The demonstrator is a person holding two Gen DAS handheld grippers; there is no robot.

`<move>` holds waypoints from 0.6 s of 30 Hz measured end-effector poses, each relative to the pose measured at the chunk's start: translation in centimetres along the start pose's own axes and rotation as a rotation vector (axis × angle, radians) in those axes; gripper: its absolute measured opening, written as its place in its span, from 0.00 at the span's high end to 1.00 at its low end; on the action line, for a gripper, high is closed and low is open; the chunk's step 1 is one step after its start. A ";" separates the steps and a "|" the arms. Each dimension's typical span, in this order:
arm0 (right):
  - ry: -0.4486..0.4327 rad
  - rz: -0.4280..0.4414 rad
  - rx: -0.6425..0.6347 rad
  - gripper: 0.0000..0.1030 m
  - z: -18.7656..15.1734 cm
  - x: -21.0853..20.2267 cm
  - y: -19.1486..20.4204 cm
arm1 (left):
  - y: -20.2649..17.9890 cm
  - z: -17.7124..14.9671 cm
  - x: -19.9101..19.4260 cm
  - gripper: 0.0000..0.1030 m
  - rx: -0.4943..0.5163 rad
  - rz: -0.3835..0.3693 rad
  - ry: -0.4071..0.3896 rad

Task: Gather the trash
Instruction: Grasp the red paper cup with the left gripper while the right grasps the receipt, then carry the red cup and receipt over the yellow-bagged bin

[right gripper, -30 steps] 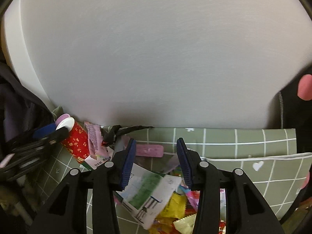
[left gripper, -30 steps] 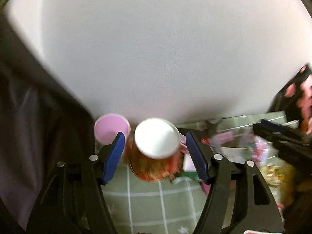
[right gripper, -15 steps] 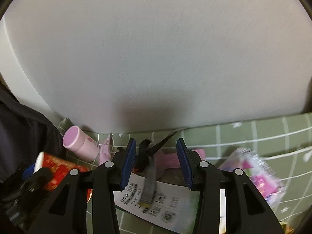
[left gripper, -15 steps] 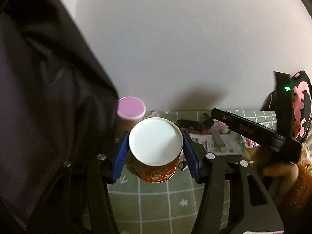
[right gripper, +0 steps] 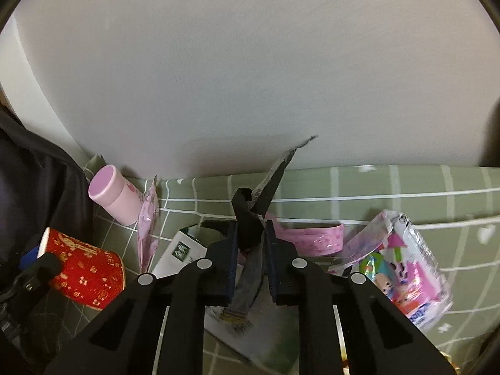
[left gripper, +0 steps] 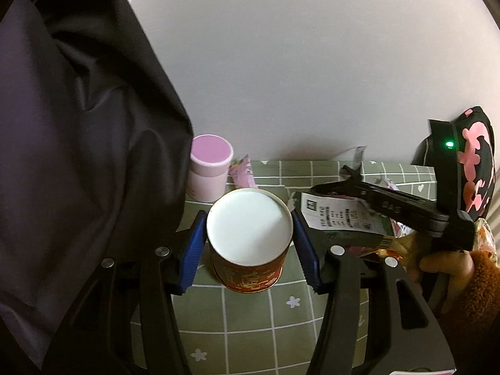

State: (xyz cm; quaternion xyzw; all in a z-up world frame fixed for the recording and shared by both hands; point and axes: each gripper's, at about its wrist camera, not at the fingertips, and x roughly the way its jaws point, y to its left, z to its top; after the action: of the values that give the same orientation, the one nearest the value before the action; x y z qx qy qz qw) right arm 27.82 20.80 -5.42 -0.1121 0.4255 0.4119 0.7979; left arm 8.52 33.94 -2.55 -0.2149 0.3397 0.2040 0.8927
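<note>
**Now both tongs have trash in them**

Just now our right tongs [right gripper: 249, 259] have been closing, and a dark crumpled wrapper strip [right gripper: 250, 218] stands pinched between the narrow jaws, one end poking up toward the wall. Half a second back those jaws stood wide around it. Our left tongs [left gripper: 249, 237] closed a moment sooner; their blue pads press both sides of the red paper cup [left gripper: 250, 243], which sits upright on the green checked cloth [left gripper: 250, 328]. So we judge two pieces caught, with lifting still ahead.

Left on the cloth: a pink tub [right gripper: 114, 195] by the wall, a printed paper [left gripper: 340, 215] under the right tongs, a pink ribbon [right gripper: 309, 237] and a bright snack bag [right gripper: 403, 265].

Hard to make out: no bin shows anywhere. A dark jacket [left gripper: 78, 140] fills the left view's side. We cannot tell whether the cup holds anything.
</note>
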 end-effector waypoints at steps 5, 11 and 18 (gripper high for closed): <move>-0.054 -0.022 0.019 0.84 -0.3 -3.7 -1.5 | -0.7 0.0 -0.4 0.51 -0.005 -0.029 -0.005; -0.119 -0.042 0.051 0.84 -1.0 -7.8 -3.2 | -2.5 0.3 -1.7 0.51 0.023 -0.074 -0.025; -0.180 -0.074 0.070 0.84 -2.5 -12.5 -4.7 | -4.6 0.9 -3.1 0.51 0.052 -0.149 -0.060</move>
State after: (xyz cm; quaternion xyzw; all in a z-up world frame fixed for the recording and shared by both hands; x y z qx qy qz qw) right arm 26.11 9.45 1.89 -0.0622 0.3617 0.3753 0.8512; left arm 9.25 29.91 1.31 -0.2100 0.3012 0.1342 0.9204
